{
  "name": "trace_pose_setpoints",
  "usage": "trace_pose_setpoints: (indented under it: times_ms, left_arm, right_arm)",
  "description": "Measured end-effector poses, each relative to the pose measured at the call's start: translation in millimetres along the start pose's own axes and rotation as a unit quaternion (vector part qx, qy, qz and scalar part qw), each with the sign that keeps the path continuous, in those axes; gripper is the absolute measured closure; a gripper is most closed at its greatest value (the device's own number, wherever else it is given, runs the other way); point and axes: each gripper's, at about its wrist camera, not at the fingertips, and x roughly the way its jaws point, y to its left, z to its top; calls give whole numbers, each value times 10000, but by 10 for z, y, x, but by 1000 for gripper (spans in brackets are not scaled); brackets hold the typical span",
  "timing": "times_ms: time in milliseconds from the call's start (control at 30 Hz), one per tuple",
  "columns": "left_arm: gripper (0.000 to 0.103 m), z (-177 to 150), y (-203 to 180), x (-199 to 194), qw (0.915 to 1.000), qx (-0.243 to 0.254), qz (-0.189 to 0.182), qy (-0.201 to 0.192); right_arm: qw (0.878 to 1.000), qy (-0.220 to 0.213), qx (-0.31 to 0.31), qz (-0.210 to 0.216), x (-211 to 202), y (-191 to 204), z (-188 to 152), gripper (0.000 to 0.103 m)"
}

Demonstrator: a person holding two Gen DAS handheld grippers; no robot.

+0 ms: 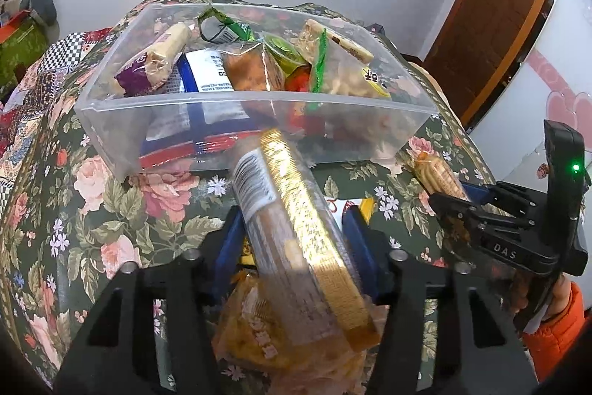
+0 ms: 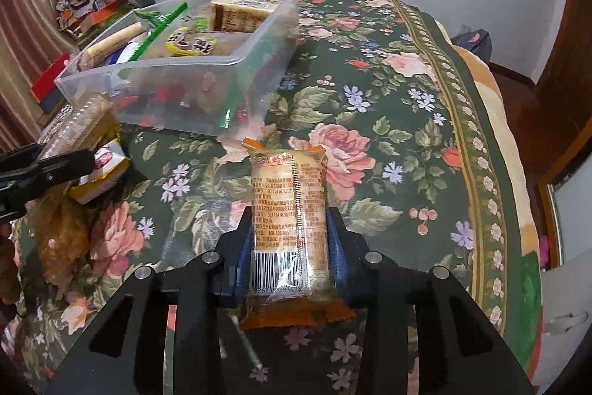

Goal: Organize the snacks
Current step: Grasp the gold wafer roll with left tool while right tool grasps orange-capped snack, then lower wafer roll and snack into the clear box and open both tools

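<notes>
My left gripper (image 1: 292, 224) is shut on a long clear biscuit pack (image 1: 288, 210) with a gold tray. The pack points toward the clear plastic bin (image 1: 259, 97), and its far end is near the bin's front wall. Several wrapped snacks fill the bin. My right gripper (image 2: 290, 215) is shut on a cracker pack (image 2: 288, 202) with orange ends, just above the floral cloth. In the left wrist view the right gripper (image 1: 449, 206) shows at the right edge with that cracker pack (image 1: 438, 174). The bin (image 2: 148, 63) stands at the upper left in the right wrist view.
An orange snack bag (image 1: 251, 332) and a yellow-white packet (image 1: 347, 206) lie under my left gripper. The floral tablecloth (image 2: 388, 106) spreads right of the bin to the table's edge. A brown door (image 1: 499, 13) and a white wall are behind. An orange sleeve (image 1: 558, 324) shows at right.
</notes>
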Motion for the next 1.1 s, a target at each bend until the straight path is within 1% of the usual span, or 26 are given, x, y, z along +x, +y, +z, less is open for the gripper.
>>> trace_pose_setpoints:
  times_ms: [33, 133, 300, 400, 600, 833, 1100]
  left_arm:
    - [58, -9, 9, -9, 10000, -22, -28, -2]
    - [65, -29, 25, -60, 10000, -24, -42, -44]
    - [66, -85, -23, -174, 9998, 135, 67, -123]
    - [66, -124, -17, -240, 9999, 92, 27, -116]
    - [66, -119, 38, -436, 9997, 16, -37, -244]
    - [66, 32, -15, -614, 9987, 110, -14, -503]
    - [66, 375, -9, -674, 9972, 137, -32, -730]
  right_arm:
    - [10000, 1, -13, 14, -11, 15, -12, 69]
    - [10000, -10, -41, 55, -41, 60, -29, 70]
    - [9999, -128, -59, 97, -156, 138, -33, 70]
    - [9996, -258, -68, 121, -261, 187, 5, 70]
    - [9977, -612, -162, 239, -491, 312, 163, 70]
    - [9946, -926, -273, 378, -565, 458, 435, 70]
    - [9922, -1128, -298, 433, -509, 557, 734, 70]
